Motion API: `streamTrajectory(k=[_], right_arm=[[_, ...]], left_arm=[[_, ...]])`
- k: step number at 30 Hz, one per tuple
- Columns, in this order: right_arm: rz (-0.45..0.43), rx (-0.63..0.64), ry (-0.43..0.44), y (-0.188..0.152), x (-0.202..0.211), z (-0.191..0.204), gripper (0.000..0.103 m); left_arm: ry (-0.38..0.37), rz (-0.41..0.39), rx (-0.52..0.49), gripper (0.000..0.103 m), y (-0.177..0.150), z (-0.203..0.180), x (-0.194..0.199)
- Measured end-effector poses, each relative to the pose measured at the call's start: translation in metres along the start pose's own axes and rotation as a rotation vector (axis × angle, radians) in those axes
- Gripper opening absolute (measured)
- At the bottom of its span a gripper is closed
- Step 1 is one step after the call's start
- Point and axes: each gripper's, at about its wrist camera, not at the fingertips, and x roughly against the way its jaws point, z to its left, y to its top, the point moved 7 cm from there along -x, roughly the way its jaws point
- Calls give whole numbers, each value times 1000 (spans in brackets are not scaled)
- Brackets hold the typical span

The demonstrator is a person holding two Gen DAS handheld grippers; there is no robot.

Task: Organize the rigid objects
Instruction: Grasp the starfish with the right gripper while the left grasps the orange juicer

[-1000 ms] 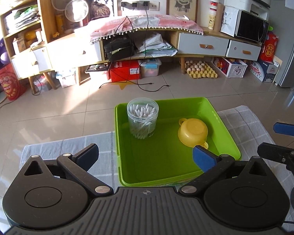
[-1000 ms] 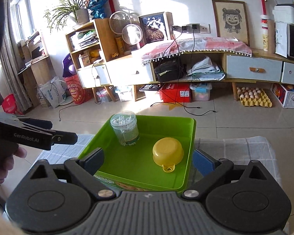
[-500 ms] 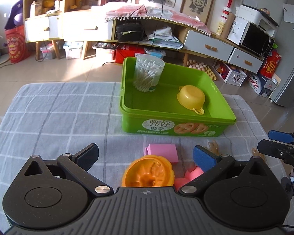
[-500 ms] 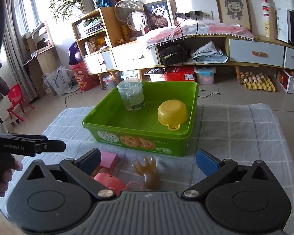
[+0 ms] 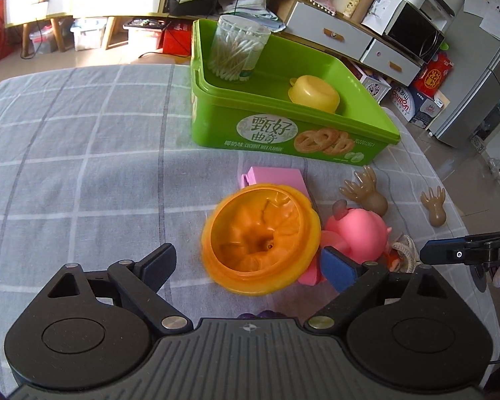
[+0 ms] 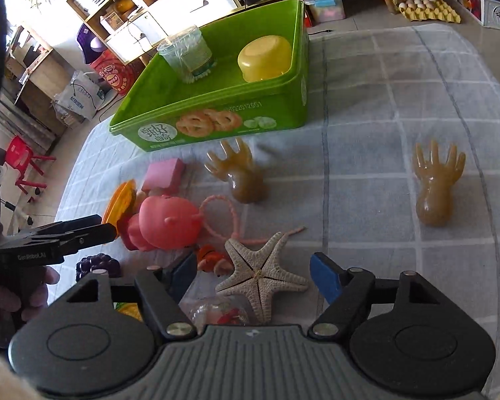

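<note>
My left gripper (image 5: 248, 266) hangs low over the checked cloth, its jaws closing around an orange ridged dish (image 5: 260, 236); the pads do not press on it. My right gripper (image 6: 251, 268) is closing around a pale starfish (image 6: 261, 273), with both pads still clear of its arms. A pink pig toy (image 5: 360, 233) lies against the dish. The green biscuit box (image 5: 216, 126) behind holds a cotton-swab jar (image 5: 238, 50) and an upturned yellow bowl (image 5: 315, 93).
A pink block (image 5: 276, 178) and two brown hand-shaped figures (image 6: 240, 173) (image 6: 436, 183) lie before the box. Purple grapes (image 6: 98, 265), a small orange fish toy (image 6: 210, 260) and a pink cord crowd the starfish. A person's hand (image 6: 3, 300) holds the left gripper.
Both grippers have sunk toward the table and tipped downward. The dish now sits between the left jaws, the starfish between the right jaws, which have narrowed clearly.
</note>
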Motion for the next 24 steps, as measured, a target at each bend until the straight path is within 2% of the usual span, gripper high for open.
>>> streamTrajectory(k=[4,10,13,15,16,19,24], right_arm=[[16,19,-19,-2,-6,3,39],[21,73,-79,-3,-13,6,32],[17,76,-83,-2,-14,5,25],[13,64,-71,-1,-14,5,15],[12,60,-63,0,-14,5,14],[11,65,-62,-1,-12,5,13],[3,64,-64,3,-10,5,13]], left_arm=[[-33,-1,18,89,-2,3,-4],[-69,-13,63,85,3,4,-6],[-81,-15,69,83,5,2,-7],[-87,-21,83,81,7,2,-8],[-88,-25,87,79,8,2,-8],[-97,-35,90,71,10,1,-6],[-87,-39,87,68,13,-2,-5]])
